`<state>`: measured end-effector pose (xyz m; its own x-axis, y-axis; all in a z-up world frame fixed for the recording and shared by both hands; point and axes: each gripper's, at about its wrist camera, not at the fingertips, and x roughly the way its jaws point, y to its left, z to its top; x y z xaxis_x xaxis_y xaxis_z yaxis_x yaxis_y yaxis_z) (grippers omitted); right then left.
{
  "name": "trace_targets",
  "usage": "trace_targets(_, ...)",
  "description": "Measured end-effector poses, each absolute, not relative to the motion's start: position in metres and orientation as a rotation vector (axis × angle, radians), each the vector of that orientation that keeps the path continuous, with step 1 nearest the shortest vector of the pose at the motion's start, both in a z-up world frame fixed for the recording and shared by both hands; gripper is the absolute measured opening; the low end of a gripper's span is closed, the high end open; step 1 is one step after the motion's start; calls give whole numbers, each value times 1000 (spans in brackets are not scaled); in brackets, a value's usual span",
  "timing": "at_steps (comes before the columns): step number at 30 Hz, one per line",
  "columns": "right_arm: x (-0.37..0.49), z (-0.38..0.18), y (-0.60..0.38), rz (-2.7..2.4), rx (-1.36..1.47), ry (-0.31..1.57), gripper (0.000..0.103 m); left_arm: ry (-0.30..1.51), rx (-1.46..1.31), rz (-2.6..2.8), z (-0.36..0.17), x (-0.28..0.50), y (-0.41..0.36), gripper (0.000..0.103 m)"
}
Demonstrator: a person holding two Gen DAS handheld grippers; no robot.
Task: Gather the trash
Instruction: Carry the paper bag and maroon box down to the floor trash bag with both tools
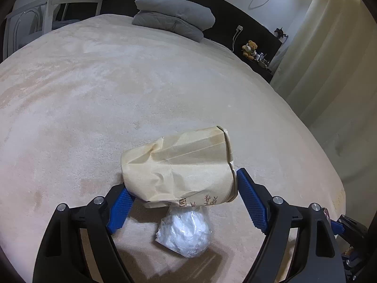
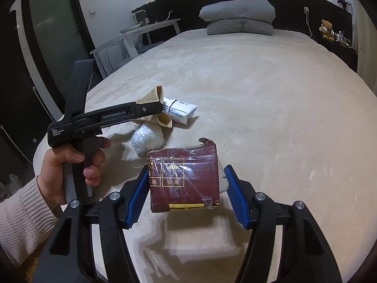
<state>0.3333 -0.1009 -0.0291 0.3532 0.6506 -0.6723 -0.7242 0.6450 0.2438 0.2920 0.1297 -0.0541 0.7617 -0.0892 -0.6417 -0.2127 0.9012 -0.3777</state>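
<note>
The trash lies in a loose cluster on the bed (image 2: pixel 259 89), toward its near left corner: a crumpled brown paper bag (image 1: pixel 181 167), a ball of clear plastic wrap (image 1: pixel 186 232) just below it, a white printed packet (image 2: pixel 180 109) at the bag's far side, and a dark red carton (image 2: pixel 186 179) bound in tape, a little apart toward the foot edge. None of it looks collected yet, and no bin or sack shows, so the job seems barely begun. The left gripper (image 1: pixel 186 193) is spread wide around the paper bag, its blue pads touching or nearly touching the bag's two ends without visibly squeezing; whether it bears any weight I cannot tell. The right gripper (image 2: pixel 186 188) is likewise spread about the red carton, one pad against its left face, the other standing clear. The person's left hand (image 2: pixel 68 165), in a ribbed sleeve, grips its handle low beside the bed's left edge, pointing the tool across toward the bag. Folded grey bedding (image 2: pixel 240 16) sits at the head edge.
</note>
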Motion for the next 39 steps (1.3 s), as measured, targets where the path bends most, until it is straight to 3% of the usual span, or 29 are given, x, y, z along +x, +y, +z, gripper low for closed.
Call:
trace_targets(24, 311, -17, -140, 800, -47, 773, 62, 557, -487, 6, -6, 193, 112, 81)
trace_targets(39, 225, -10, -184, 808, 10, 735, 62, 514, -470, -31, 1, 85, 66, 81)
